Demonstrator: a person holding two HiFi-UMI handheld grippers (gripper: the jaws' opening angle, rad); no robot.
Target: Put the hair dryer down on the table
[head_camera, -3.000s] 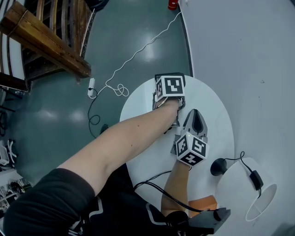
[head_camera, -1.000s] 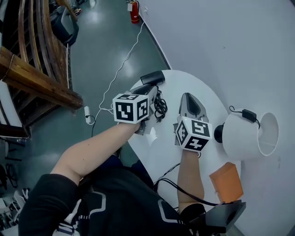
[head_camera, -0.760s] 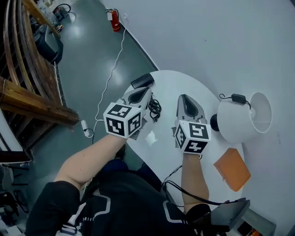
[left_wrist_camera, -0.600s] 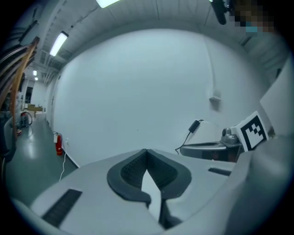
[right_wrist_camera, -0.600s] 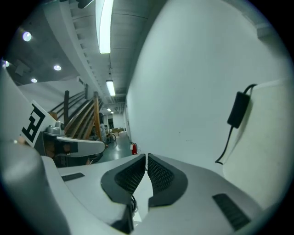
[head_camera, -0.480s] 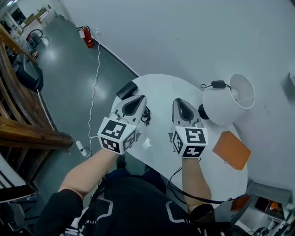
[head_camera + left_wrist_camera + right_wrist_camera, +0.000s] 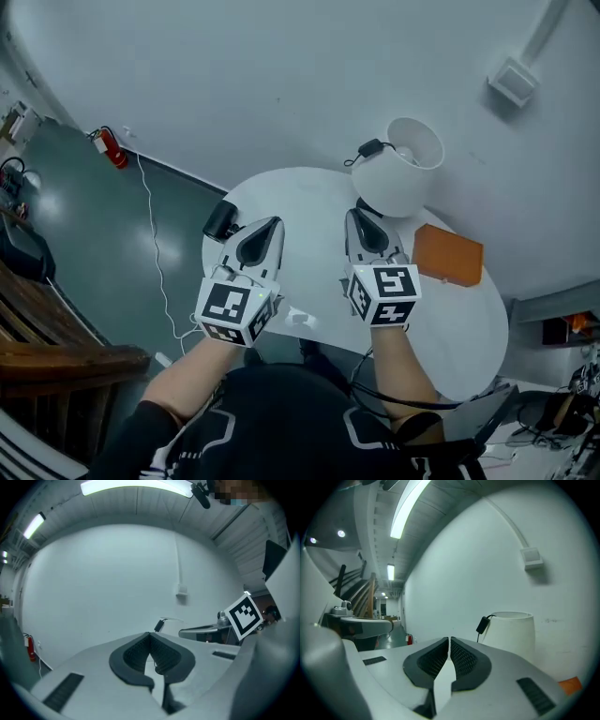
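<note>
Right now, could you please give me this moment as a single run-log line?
left gripper: shut, empty | right gripper: shut, empty | hair dryer: lying at table edge, unheld | phase: both grippers held over table

You hold two grippers: one left gripper [image 7: 272, 225], one right gripper [image 7: 355, 217]. Two marker cubes, one per gripper: left cube [image 7: 230, 309], right cube [image 7: 384, 292]. One round table [image 7: 309, 192]. On it are three things: one hair dryer [image 7: 221, 220] at the left edge, one lamp [image 7: 398, 173] at the far right, one orange box [image 7: 448, 254] on the right. Two cords: one white cord [image 7: 155, 244] on the floor at left, one black cord [image 7: 372, 148] at the lamp. One fire extinguisher [image 7: 111, 150] far left. One wall box [image 7: 512, 81] far right.
</note>
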